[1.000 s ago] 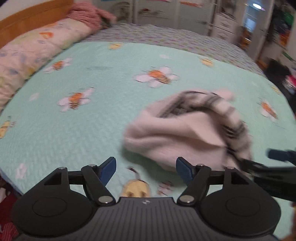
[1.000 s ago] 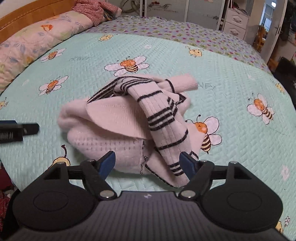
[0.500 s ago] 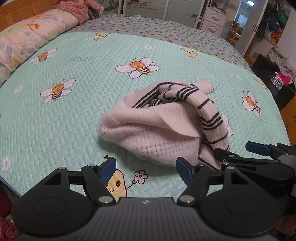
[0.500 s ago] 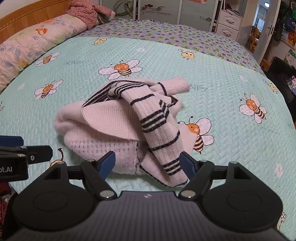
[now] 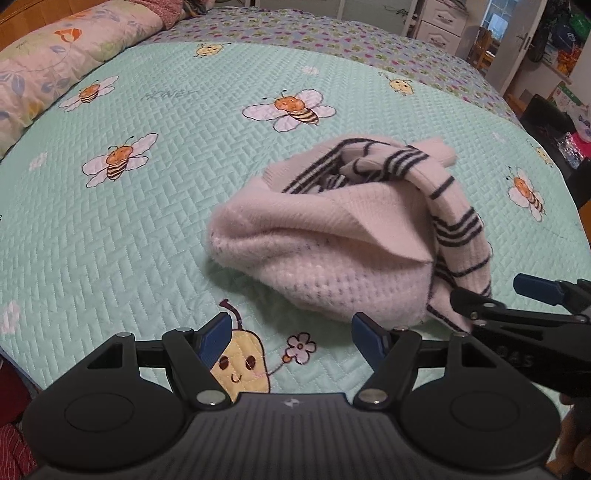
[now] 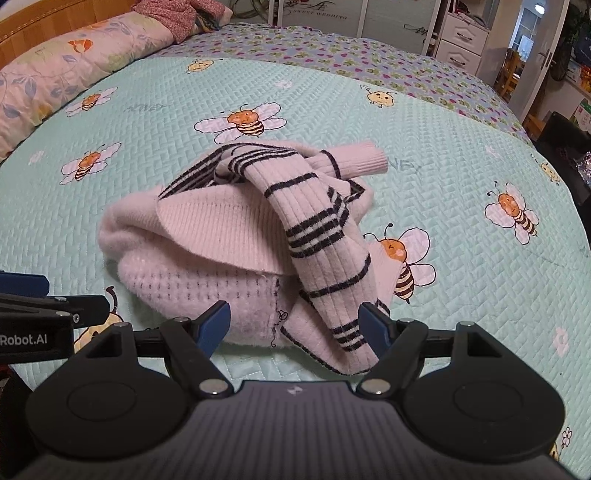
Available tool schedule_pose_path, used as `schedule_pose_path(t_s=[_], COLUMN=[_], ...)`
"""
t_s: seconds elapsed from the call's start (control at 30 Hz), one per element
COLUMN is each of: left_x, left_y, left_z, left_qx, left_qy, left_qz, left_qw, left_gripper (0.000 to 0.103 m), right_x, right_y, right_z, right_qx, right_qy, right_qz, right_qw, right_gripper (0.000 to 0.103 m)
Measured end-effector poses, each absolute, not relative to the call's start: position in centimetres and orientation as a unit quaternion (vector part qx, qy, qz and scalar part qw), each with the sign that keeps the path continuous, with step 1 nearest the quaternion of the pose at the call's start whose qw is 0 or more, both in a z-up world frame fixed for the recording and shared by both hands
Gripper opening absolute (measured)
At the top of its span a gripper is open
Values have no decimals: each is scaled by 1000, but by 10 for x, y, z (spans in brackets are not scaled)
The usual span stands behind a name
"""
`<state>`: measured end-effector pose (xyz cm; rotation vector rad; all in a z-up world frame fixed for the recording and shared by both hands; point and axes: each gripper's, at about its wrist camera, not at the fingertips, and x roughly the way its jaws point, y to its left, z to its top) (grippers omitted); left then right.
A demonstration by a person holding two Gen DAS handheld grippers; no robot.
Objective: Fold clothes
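Note:
A pale pink knit sweater (image 5: pixel 332 243) with black stripes lies crumpled in a heap on the bed; it also shows in the right wrist view (image 6: pixel 240 240). My left gripper (image 5: pixel 291 334) is open and empty, low over the bed just in front of the heap's near left side. My right gripper (image 6: pixel 295 325) is open, with the sweater's near edge and a striped sleeve (image 6: pixel 317 251) lying between its fingers. The right gripper also shows at the right edge of the left wrist view (image 5: pixel 517 306), and the left gripper at the left edge of the right wrist view (image 6: pixel 48 306).
The bed has a mint green quilt (image 5: pixel 147 206) with bee prints. A floral pillow (image 6: pixel 55 70) and a red garment (image 6: pixel 170 14) lie at the far left by the wooden headboard. White drawers (image 6: pixel 458 40) and a doorway stand beyond the bed's far right.
The left gripper has swung right and steadied, so the sweater is now centred and closer in its view. The right gripper has edged closer to the sweater. Both stay open.

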<state>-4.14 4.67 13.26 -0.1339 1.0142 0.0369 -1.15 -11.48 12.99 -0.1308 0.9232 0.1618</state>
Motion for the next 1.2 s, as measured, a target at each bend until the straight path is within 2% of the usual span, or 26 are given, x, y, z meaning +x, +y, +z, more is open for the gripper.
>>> schedule_pose_path(t_s=[0.13, 0.4, 0.5, 0.57, 0.6, 0.63, 0.67, 0.73, 0.83, 0.97, 1.2], left_x=[-48, -43, -41, -40, -42, -44, -44, -46, -50, -56, -63], left_y=[68, 104, 111, 113, 116, 119, 118, 116, 113, 109, 82], left_z=[137, 128, 125, 123, 122, 121, 122, 124, 128, 134, 139], left_qx=[-64, -89, -92, -94, -98, -101, -103, -101, -98, -101, -75], left_qy=[430, 436, 442, 445, 446, 447, 447, 445, 442, 436, 432], left_qz=[21, 48, 53, 55, 54, 51, 49, 45, 40, 33, -7], left_qw=[900, 894, 891, 889, 888, 888, 887, 889, 891, 894, 899], left_gripper=[74, 74, 74, 74, 74, 74, 74, 74, 74, 74, 74], right_x=[-19, -21, -10, -2, 2, 5, 6, 3, -12, -44, -117], right_y=[-119, -59, -50, -46, -46, -46, -47, -49, -60, -74, -90], right_z=[129, 86, 77, 72, 71, 70, 70, 71, 82, 86, 54], right_qx=[-44, -261, -265, -261, -253, -243, -233, -217, -186, -198, -235], right_qy=[379, 266, 272, 279, 285, 290, 293, 290, 280, 284, 331], right_qz=[150, 186, 197, 207, 213, 219, 224, 226, 240, 279, 335], right_qw=[912, 909, 904, 900, 899, 899, 900, 905, 911, 896, 851], right_gripper=[77, 76, 68, 50, 45, 32, 13, 0, 0, 0, 0])
